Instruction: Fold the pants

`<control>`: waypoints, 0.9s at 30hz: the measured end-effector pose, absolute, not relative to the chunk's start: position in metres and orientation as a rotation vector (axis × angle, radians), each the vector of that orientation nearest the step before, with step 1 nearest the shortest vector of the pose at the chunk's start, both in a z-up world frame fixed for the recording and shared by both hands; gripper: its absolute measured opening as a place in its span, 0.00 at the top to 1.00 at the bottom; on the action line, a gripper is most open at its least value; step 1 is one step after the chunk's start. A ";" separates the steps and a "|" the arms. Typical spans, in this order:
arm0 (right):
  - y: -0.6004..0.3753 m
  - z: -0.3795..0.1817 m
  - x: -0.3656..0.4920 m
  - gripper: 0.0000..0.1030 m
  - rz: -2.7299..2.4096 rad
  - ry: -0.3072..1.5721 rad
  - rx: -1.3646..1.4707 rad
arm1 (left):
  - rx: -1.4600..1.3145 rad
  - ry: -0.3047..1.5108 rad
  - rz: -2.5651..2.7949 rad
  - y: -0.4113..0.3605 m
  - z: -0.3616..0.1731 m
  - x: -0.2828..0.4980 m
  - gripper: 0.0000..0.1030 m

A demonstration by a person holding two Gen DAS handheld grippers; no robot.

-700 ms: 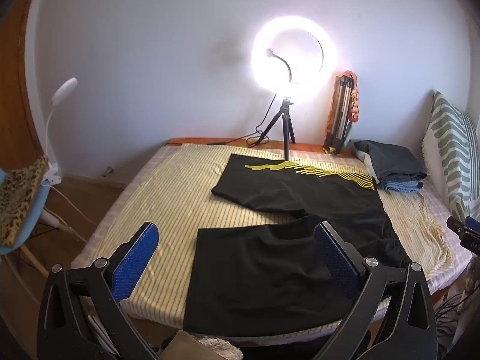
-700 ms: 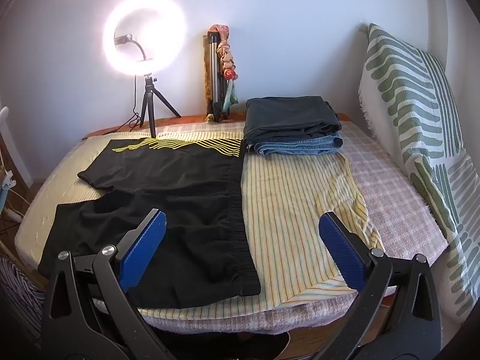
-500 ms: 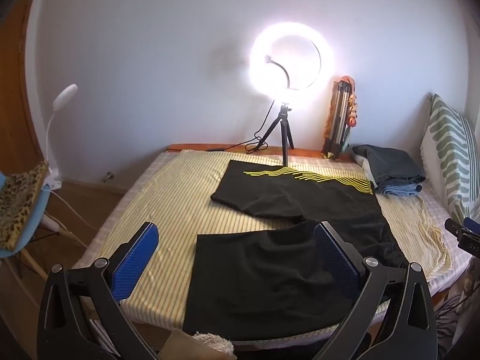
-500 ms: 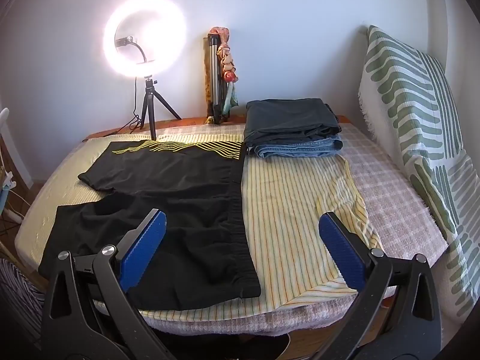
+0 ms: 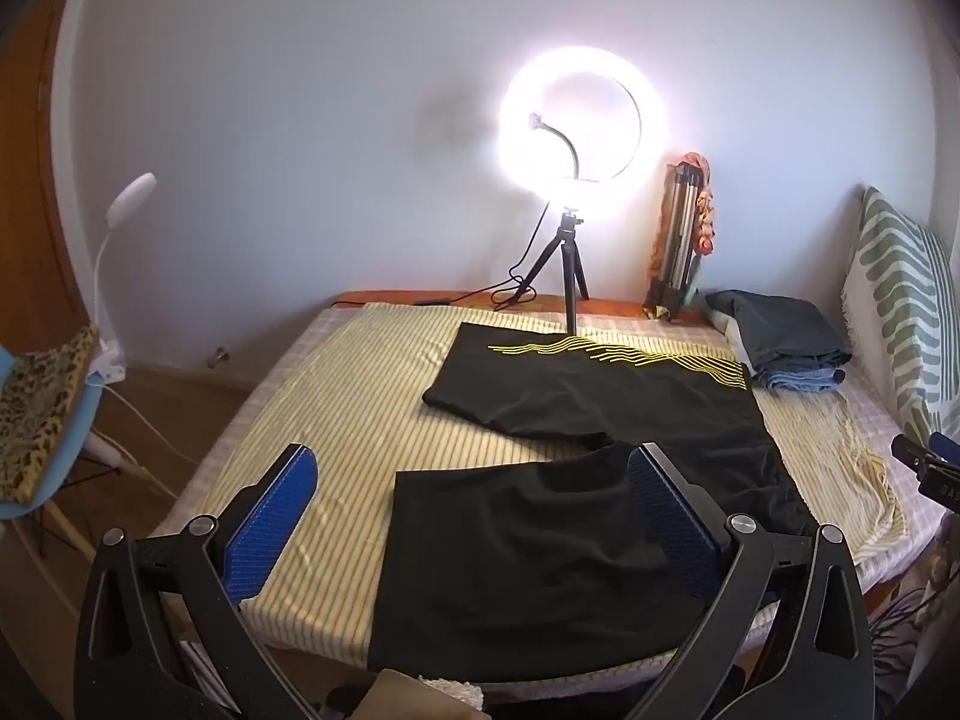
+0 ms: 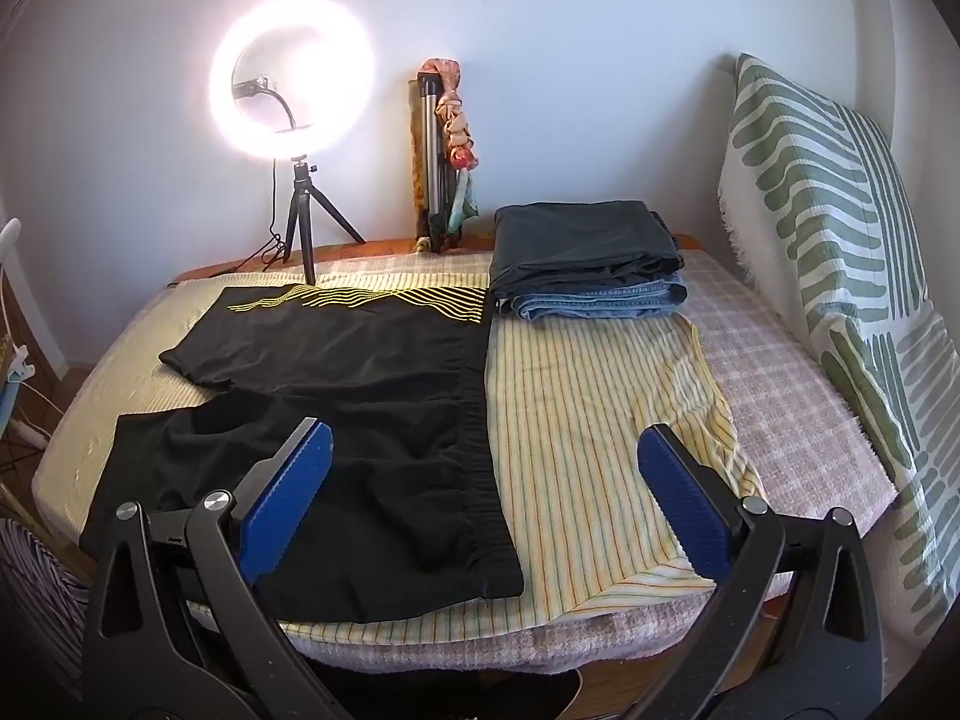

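Black shorts [image 5: 576,480] with yellow wavy lines lie spread flat on a yellow striped sheet [image 5: 360,408] on the bed, legs to the left, waistband to the right. They also show in the right wrist view [image 6: 336,402]. My left gripper [image 5: 474,510] is open and empty, held above the near leg at the bed's front edge. My right gripper [image 6: 486,480] is open and empty, above the near end of the waistband [image 6: 480,450].
A lit ring light on a tripod [image 5: 570,276] stands at the back of the bed. Folded dark trousers and jeans [image 6: 588,264] are stacked at the back right. A green patterned pillow [image 6: 840,252] leans at the right. A chair [image 5: 36,420] stands left.
Both grippers have drawn slightly back and up from the bed; the view of the shorts has shifted a little. Both stay open.
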State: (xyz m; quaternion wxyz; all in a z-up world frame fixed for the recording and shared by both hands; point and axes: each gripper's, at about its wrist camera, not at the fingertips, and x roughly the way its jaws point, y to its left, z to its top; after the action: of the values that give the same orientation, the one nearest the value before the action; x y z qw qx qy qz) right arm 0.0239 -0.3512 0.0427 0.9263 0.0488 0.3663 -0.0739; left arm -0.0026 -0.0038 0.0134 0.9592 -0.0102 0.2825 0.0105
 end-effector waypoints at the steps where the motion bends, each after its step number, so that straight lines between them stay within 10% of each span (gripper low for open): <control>1: -0.350 0.043 0.024 0.00 -0.153 0.751 0.098 | -0.021 0.574 0.021 -0.004 0.014 -0.002 0.00; 27: -0.346 0.046 0.022 0.00 -0.149 0.748 0.103 | -0.013 0.568 0.017 -0.008 0.012 -0.006 0.00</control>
State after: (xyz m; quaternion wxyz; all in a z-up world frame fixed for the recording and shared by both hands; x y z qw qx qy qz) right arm 0.0224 -0.3460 0.0459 0.9268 0.0503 0.3649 -0.0727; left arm -0.0055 -0.0075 0.0116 0.9599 -0.0066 0.2803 0.0086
